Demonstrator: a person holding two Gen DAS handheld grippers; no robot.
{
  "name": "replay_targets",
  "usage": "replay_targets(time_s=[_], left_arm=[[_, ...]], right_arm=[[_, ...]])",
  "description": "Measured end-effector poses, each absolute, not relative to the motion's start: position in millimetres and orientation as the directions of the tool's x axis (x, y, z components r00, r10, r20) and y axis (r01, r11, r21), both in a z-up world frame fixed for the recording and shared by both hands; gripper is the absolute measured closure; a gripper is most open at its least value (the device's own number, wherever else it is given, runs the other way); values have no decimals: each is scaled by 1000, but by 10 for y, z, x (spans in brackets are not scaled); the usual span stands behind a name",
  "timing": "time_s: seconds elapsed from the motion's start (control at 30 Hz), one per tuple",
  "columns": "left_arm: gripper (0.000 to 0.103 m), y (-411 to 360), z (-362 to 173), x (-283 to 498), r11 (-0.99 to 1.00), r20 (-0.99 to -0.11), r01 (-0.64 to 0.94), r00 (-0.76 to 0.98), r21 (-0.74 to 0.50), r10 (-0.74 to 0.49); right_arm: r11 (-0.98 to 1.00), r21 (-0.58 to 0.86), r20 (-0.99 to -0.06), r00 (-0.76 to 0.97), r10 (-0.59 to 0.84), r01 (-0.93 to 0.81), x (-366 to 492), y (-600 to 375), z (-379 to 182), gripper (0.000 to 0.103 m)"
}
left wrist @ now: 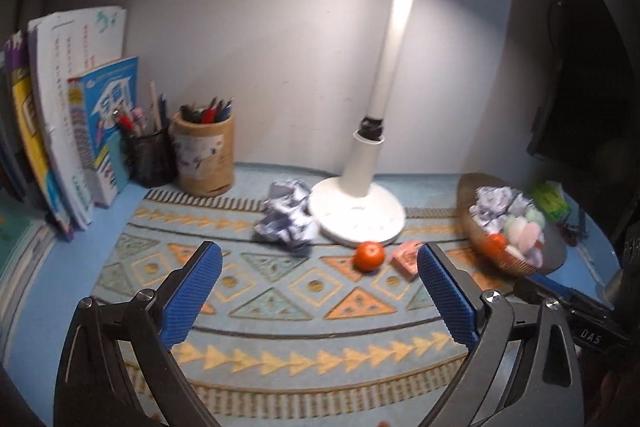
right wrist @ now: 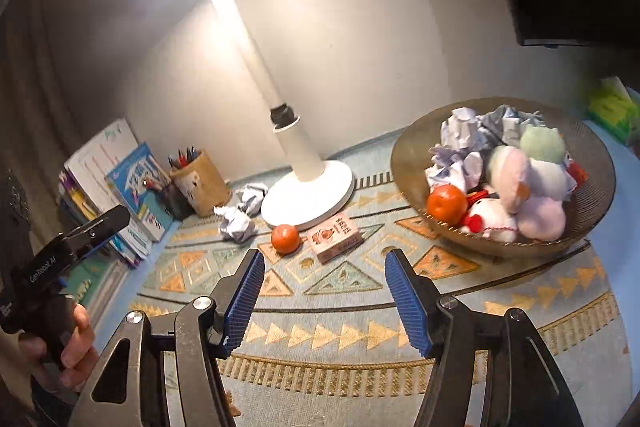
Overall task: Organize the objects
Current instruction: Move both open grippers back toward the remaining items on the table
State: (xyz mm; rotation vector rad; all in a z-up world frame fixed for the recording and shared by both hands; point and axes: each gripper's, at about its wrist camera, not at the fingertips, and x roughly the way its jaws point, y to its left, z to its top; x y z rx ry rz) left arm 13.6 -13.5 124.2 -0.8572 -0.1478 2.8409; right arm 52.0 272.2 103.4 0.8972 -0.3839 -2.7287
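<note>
A blue bench (left wrist: 36, 291) stands against a plain grey wall, lit from above by a white desk lamp (left wrist: 362, 187) whose round base sits on a patterned mat (left wrist: 280, 307) of triangles and arrow bands. At the back left, books (left wrist: 80, 131) lean upright beside a black mesh pen cup (left wrist: 152, 159) and a tan pen holder (left wrist: 204, 159).

A small orange (right wrist: 285, 238) lies on the mat just in front of the lamp base. Just beside it lies a small pink box (right wrist: 336, 237), flat, its long axis running across the mat and rising toward the bowl. A crumpled paper ball (left wrist: 286, 219) rests against the left of the lamp base. The brown bowl (right wrist: 408, 163) to the right holds more crumpled paper, plush toys (right wrist: 528, 179) and another orange (right wrist: 447, 203).

The left tongs (left wrist: 320, 291) are spread wide with nothing between them. The right tongs (right wrist: 324, 299) stand partly open, also empty, above the mat.
</note>
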Motion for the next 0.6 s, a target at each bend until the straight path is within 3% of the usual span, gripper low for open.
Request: replay_targets(time_s=[0.1,0.27,0.6], left_arm=[[5,-376,857,90,-989,-613,-63,-779,-132,131],[5,-559,392,50,-981,-662,-16,-736,-196,144],[5,-382,353,143,-992,-656,-37,-747,-120,107]], right_arm=[[-944,283,-566,-765,-309,172,500,2464,815,42],[-948,269,-619,-723,-307,173,396,2377,496,42],[-951,290,-695,-659,-286,108,219,2450,269,42]])
